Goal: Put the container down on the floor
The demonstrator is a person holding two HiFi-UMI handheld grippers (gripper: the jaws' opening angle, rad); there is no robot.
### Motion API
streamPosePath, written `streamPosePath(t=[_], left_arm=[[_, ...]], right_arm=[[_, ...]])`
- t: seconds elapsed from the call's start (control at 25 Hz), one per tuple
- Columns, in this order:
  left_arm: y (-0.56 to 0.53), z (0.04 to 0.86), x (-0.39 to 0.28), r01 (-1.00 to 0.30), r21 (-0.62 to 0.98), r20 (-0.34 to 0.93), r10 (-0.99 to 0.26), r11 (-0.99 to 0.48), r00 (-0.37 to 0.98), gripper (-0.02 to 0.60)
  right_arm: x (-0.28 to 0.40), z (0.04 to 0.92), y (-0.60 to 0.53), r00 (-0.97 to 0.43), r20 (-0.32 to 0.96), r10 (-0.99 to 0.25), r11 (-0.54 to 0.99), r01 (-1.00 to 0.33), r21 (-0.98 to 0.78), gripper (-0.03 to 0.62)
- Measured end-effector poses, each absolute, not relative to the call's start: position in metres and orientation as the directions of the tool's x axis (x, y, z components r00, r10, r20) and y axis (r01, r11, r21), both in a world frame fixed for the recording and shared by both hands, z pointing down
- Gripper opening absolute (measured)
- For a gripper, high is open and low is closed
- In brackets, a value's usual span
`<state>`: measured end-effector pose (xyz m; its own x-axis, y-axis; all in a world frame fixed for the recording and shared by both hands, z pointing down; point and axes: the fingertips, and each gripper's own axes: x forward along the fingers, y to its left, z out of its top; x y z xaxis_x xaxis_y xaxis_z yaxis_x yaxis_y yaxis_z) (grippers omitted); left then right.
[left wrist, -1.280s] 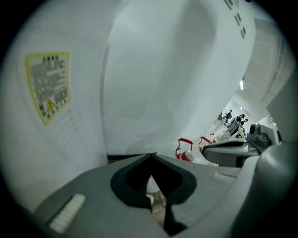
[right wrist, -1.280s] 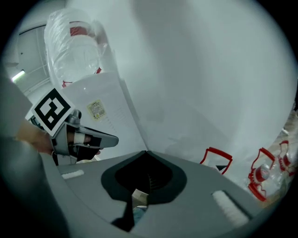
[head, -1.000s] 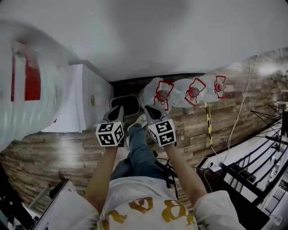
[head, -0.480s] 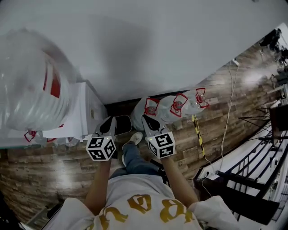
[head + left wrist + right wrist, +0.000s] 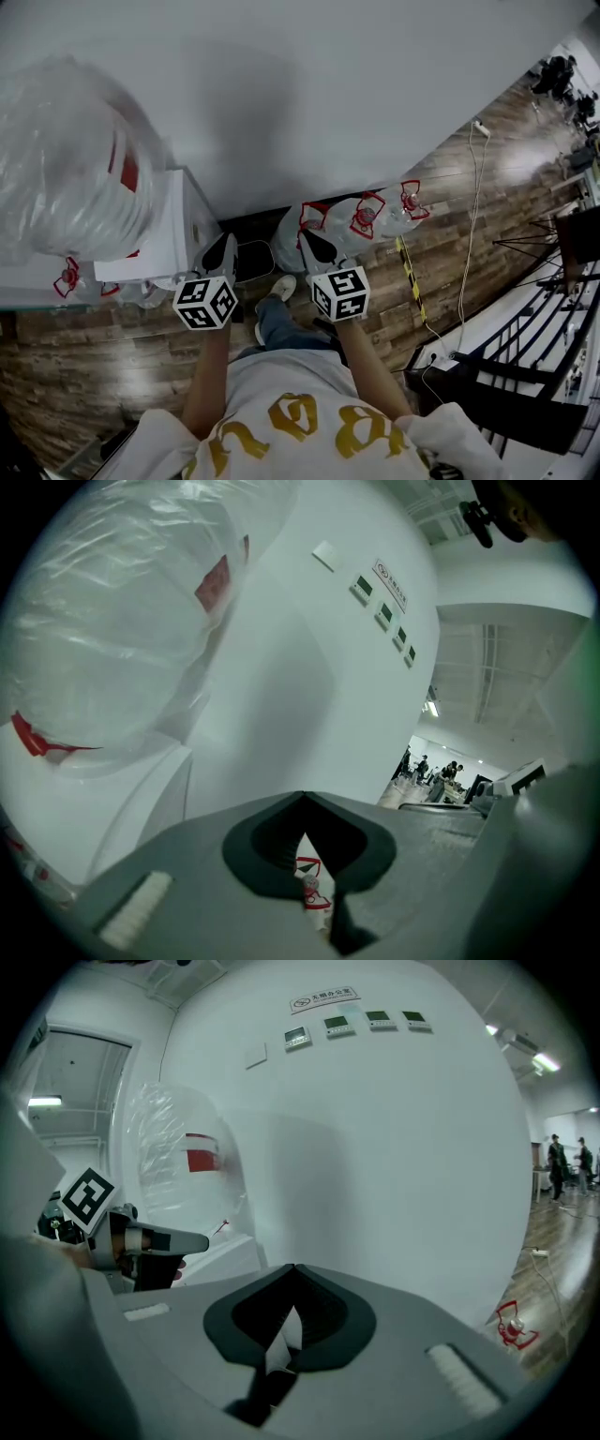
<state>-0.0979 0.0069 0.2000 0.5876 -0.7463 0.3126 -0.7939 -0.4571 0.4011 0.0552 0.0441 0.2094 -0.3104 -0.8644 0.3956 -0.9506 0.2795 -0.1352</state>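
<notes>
Closest to us we're seeing our own white shirt with yellow lettering [image 5: 281, 412], and both bare forearms are reaching out in front. We're holding the left gripper [image 5: 225, 248] and the right gripper [image 5: 312, 244] side by side, a bit apart, each with its black-and-white marker cube [image 5: 204, 302] sitting at the near end. Both claws are pinching closed on nothing. In the left gripper view the jaw tips are meeting, with only a sliver behind them where a red-printed bag is peeking through. The right gripper view is showing the same closed tips, plus the left gripper hanging off to its side. Below and between the grippers, a leg in blue jeans [image 5: 279, 323] and a pale shoe [image 5: 283, 287] are standing on the brown wood-plank floor [image 5: 112, 366]. Just past the shoe, the dark rectangular container with a pale rim [image 5: 253, 261] is lying on the floor at the foot of the wall, and neither claw is touching it. It's sitting between a white box-shaped cabinet [image 5: 159, 239] and a row of clear plastic bags with red printing [image 5: 352, 220]. A big clear plastic-wrapped bundle with a red label [image 5: 66, 178] is looming over the cabinet, resting on top of it as far as we can tell. A yellow-and-black striped strip [image 5: 407, 267] and a white cable [image 5: 469, 244] are running across the floor to the right. Behind everything, the plain white wall [image 5: 328, 94] is filling the view.
</notes>
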Motion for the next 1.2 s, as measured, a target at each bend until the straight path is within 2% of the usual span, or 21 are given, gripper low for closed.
streamPosePath(t=[1.2], left_arm=[[0.011,0.192,-0.108,-0.796,0.446,0.29,-0.776,-0.409,0.561,0.0]], right_arm=[[0.058,0.215,0.057,-0.313,0.409,-0.857,0.271,-0.95,-0.157,0.029]])
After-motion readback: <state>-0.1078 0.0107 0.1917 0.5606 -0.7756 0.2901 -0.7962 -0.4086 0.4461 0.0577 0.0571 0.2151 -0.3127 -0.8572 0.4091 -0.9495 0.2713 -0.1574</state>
